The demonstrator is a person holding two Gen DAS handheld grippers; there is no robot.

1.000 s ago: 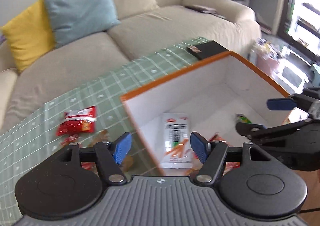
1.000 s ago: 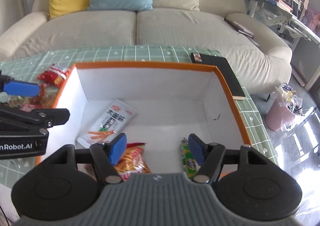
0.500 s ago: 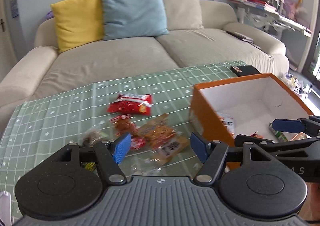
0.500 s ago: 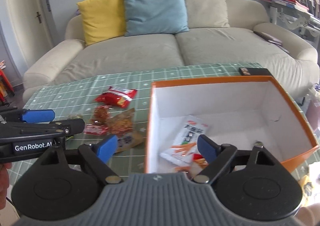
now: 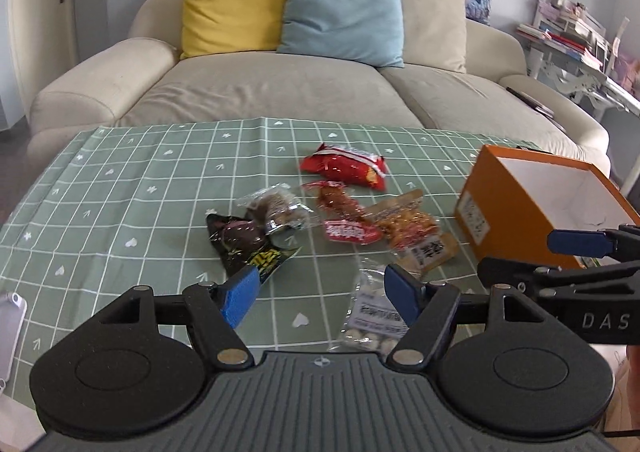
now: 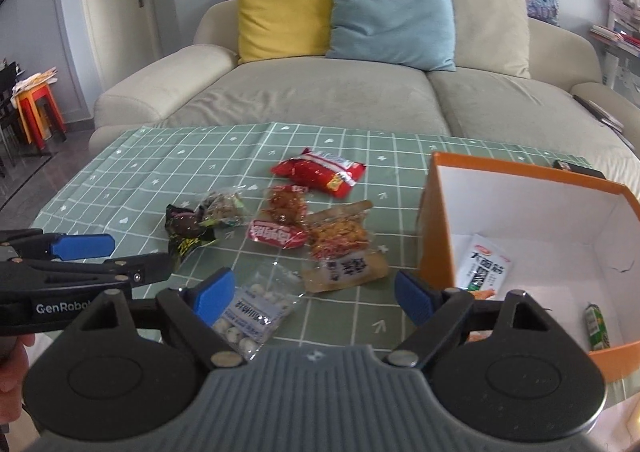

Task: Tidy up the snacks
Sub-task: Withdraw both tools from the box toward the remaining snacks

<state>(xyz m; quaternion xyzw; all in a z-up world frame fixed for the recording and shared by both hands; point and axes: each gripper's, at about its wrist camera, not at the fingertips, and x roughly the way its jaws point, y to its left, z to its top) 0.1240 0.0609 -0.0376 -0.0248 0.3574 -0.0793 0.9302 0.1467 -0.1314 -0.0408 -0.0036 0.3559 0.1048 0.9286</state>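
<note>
Several snack packets lie on the green checked tablecloth [image 5: 120, 180]: a red bag [image 5: 346, 169], a clear red packet [image 5: 342, 218], an orange-brown packet [image 5: 414, 230], a black packet [image 5: 244, 242], a clear brown one [image 5: 276, 208] and a clear bag of white balls [image 5: 372, 312]. An orange box [image 6: 436, 236] at the right holds a white packet [image 6: 486, 266] and a green one [image 6: 596, 326]. My left gripper [image 5: 318, 294] is open and empty above the white-ball bag. My right gripper [image 6: 312, 292] is open and empty, left of the box, near the white-ball bag [image 6: 252, 310].
A beige sofa [image 5: 280, 88] with yellow, blue and beige cushions stands behind the table. A black flat object [image 6: 576, 168] lies behind the box. A white object [image 5: 10, 328] sits at the table's left front edge. Red and orange stools [image 6: 34, 108] stand far left.
Both grippers have swung left and pulled back from over the box to face the loose snacks on the cloth. Both stay open and empty.
</note>
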